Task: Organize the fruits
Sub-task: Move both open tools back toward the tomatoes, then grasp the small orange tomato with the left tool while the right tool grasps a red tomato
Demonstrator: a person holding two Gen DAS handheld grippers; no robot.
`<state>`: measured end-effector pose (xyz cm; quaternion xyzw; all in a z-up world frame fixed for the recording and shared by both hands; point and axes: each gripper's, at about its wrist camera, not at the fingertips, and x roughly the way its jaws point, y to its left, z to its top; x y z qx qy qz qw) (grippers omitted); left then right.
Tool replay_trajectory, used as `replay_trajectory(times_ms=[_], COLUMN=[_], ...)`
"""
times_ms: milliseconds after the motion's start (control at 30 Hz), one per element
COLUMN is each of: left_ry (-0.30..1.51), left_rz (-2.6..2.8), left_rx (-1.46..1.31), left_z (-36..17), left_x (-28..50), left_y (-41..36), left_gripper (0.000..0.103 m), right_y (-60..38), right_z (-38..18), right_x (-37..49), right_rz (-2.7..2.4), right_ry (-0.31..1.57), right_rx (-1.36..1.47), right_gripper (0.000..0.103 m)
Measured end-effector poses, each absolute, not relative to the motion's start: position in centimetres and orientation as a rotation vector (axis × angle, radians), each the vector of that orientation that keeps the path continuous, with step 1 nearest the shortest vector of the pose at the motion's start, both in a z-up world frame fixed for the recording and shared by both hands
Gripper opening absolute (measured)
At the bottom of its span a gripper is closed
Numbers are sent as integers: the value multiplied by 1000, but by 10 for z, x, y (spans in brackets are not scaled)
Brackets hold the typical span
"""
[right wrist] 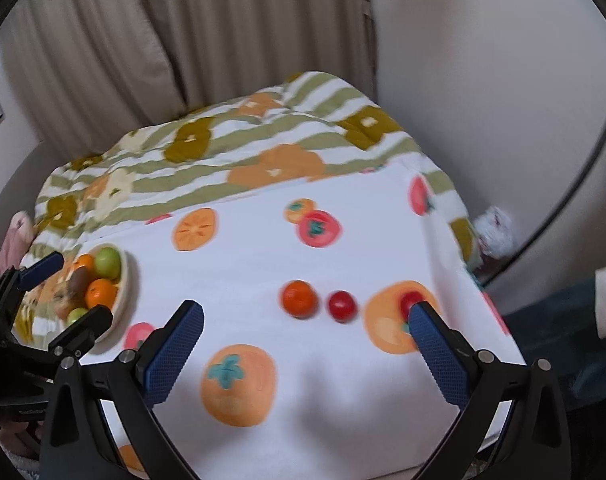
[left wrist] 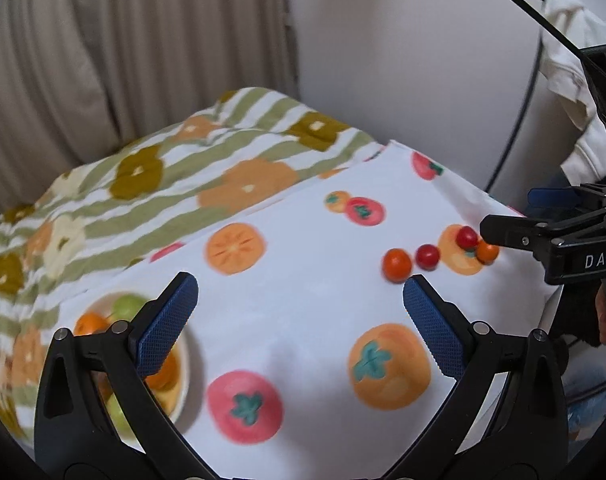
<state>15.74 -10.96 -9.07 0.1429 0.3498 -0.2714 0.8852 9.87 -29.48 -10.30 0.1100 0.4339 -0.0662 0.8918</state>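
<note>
we hold both claws over the white fruit-print cloth (right wrist: 263,272). left claw (left wrist: 299,308) spread wide, empty; the bowl (left wrist: 191,364) of fruit sits just under its left finger. right claw (right wrist: 307,332) also wide, empty; orange tomato (right wrist: 299,298) and red tomato (right wrist: 342,305) lie just ahead between its fingers, another red one (right wrist: 409,300) at its right fingertip.

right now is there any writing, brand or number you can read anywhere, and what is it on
"DAS": white letters on the black body of the right gripper, seen at the right edge of the left wrist view; the word seems cut off by the frame.
Small pale print on the left gripper body, low left in the right wrist view: too small and blurred to read.
The tablecloth carries fruit pictures only, no words.
</note>
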Motion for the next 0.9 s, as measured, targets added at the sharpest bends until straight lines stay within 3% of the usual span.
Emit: replay_trajectory(times_ms=[367, 733, 900], left_ry=[775, 831, 863], left_rz=[-680, -746, -756], left_rx=[358, 433, 451], left_z=[-140, -194, -208], left_x=[178, 188, 194], left_y=[-179, -231, -239], left_gripper=[102, 82, 67], right_y=[-342, -365, -366], right_z=[-146, -188, -198], right_x=[99, 107, 119], right_rz=[-189, -214, -206], right_ry=[919, 931, 961], right_rx=[239, 254, 223], right_gripper=[102, 88, 84])
